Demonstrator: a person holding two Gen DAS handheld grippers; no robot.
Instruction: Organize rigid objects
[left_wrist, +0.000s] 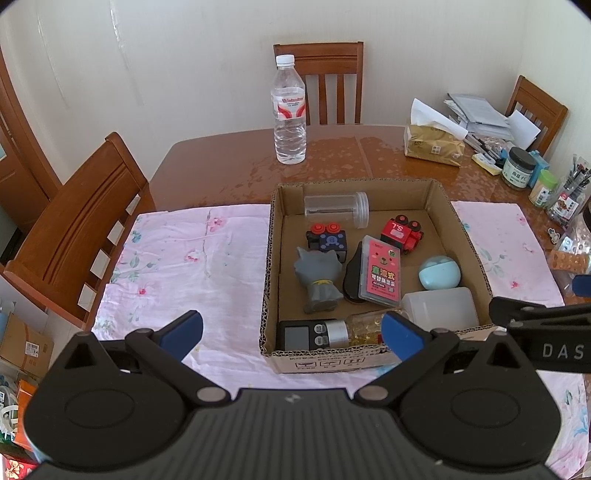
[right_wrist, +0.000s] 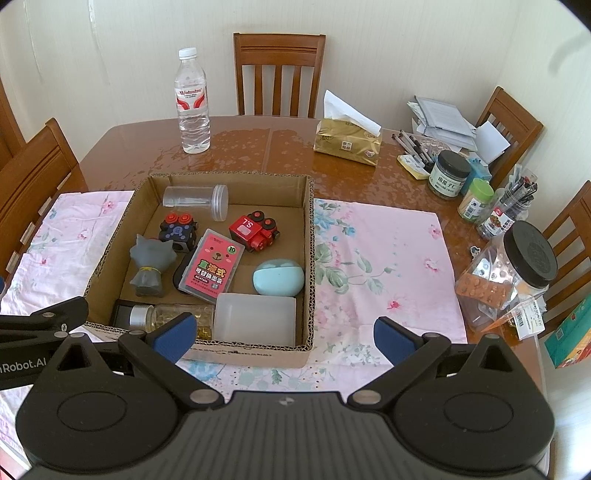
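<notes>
A shallow cardboard box (left_wrist: 271, 266) (right_wrist: 309, 236) sits on a pink floral cloth (left_wrist: 192, 266) (right_wrist: 384, 258). It holds a clear jar (left_wrist: 336, 208) (right_wrist: 195, 201), a grey wolf figure (left_wrist: 317, 280) (right_wrist: 149, 267), a red toy train (left_wrist: 400, 232) (right_wrist: 253, 230), a pink card case (left_wrist: 380, 275) (right_wrist: 212, 271), a teal case (left_wrist: 439, 273) (right_wrist: 279, 277), a white tub (left_wrist: 439, 308) (right_wrist: 255, 323), a capsule bottle (left_wrist: 354, 330) (right_wrist: 170, 317) and a black scale (left_wrist: 295, 336). My left gripper (left_wrist: 291, 334) is open and empty before the box's near wall. My right gripper (right_wrist: 284, 338) is open and empty at the box's near right corner.
A water bottle (left_wrist: 290, 110) (right_wrist: 192, 103), a tissue pack (left_wrist: 434, 144) (right_wrist: 347, 140), jars, pens and papers (right_wrist: 461, 173) and a big black-lidded jar (right_wrist: 517, 273) stand on the wooden table (left_wrist: 221, 166). Chairs (left_wrist: 85, 229) (right_wrist: 279, 72) surround it.
</notes>
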